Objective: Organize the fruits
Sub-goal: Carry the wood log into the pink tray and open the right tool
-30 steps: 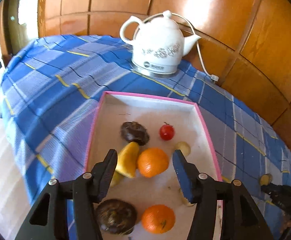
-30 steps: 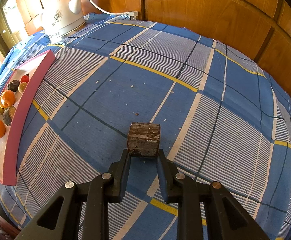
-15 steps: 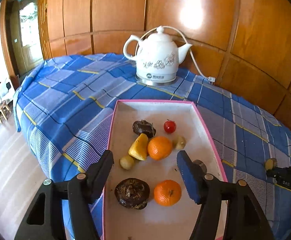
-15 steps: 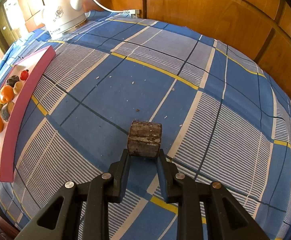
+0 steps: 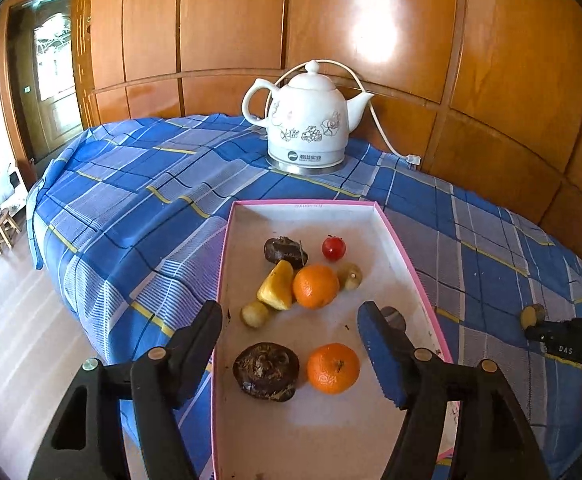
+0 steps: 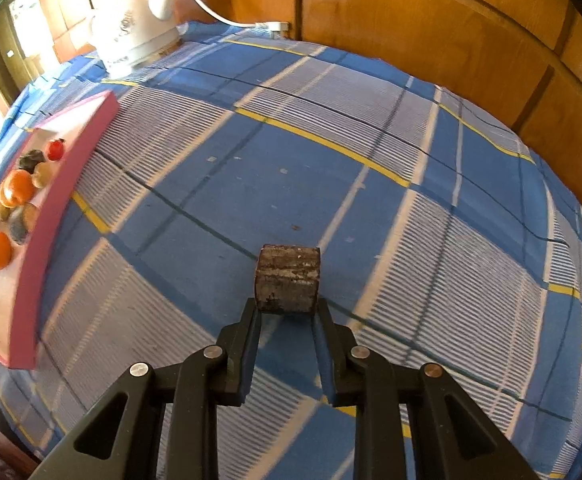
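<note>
Right hand-held gripper (image 6: 287,312) is clamped on a brown cylindrical chunk (image 6: 287,278), its two fingers pressed against the piece's flanks, and carries it above the blue checked cloth of the counter (image 6: 371,208), well apart from the pink-rimmed tray (image 6: 39,264) lying far to its left. Left hand-held gripper (image 5: 291,320) hangs over the near half of that tray with its fingers wide apart and nothing between them. Already in the tray are two oranges (image 5: 315,286), a yellow wedge (image 5: 277,290), a small red fruit (image 5: 333,247), two dark lumpy pieces (image 5: 266,371) and a few pale small ones. A white kettle (image 5: 306,128) stands beyond the tray's far end. The step in hand looks to be ferrying the chunk to the tray. To do it well, keep the grip firm and level while swinging left, clear the raised rim before lowering, and aim for the bare floor toward the far end or the near right corner so it does not knock the clustered fruit. Releasing low would stop the chunk rolling, and the left hand-held gripper should draw back to leave room.
</note>
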`<state>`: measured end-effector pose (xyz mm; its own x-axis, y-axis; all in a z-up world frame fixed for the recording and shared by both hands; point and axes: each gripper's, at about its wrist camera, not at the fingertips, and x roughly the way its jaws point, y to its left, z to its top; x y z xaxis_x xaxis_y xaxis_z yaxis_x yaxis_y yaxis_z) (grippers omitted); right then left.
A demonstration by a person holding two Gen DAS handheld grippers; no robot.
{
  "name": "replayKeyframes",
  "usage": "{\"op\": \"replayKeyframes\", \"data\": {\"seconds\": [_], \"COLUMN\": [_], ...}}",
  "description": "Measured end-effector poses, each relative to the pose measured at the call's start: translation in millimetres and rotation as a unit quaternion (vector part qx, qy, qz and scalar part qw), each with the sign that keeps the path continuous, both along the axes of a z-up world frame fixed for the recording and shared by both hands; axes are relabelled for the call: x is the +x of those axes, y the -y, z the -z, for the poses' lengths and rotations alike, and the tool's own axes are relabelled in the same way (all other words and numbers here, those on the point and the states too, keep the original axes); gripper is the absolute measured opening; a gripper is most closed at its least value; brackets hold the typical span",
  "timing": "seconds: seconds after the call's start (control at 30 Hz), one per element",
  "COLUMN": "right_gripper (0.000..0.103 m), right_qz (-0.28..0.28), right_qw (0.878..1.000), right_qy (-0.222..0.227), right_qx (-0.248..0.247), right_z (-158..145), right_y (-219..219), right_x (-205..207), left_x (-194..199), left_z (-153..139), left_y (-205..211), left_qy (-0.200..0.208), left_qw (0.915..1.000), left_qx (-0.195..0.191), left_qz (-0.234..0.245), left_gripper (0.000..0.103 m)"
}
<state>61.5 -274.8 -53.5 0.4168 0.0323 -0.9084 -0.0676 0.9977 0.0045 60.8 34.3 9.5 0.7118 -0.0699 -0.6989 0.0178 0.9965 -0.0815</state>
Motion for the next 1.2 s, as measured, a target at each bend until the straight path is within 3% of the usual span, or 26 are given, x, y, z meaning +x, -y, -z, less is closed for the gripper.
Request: {"op": "replayKeyframes", "data": {"seconds": [0.27,0.73,0.97,1.03,1.2], "right_gripper": [0.026,0.026,0.026,0.028,0.031], "right_qz": [-0.048,-0.16,-0.184,-0.175,-0.159], "right_qw": [0.996,0.975,0.97,0.974,0.975], "right_qy": [0.021,0.049,0.022,0.009,-0.005], "right_qx": [0.067,0.148,0.156,0.142,0.155], "right_z": [-21.7,-62.4,-44.2,-31.4,-18.7], "right_y": [-52.2,-174.5,-214.9,-222.9,-219.4], "right_x": [6.9,26.5,47.4,54.6,60.7], "left_x": [-4.0,-6.0,-5.2,-4.7,-6.5], "left_z": [1.3,3.9,8.2,8.9,7.4], "left_y": [-6.2,-24.7,-43.7,-47.4,-50.1], "left_qy": [0.001,0.001,-0.002,-0.003,0.002], "left_qw": [1.0,0.9996,0.9984,0.9982,0.998], "left_qx": [-0.002,-0.014,-0.019,-0.021,-0.016], "left_qz": [-0.007,-0.026,-0.052,-0.057,-0.061], "left_gripper": [0.072,0.072,0.072,0.072,0.072]}}
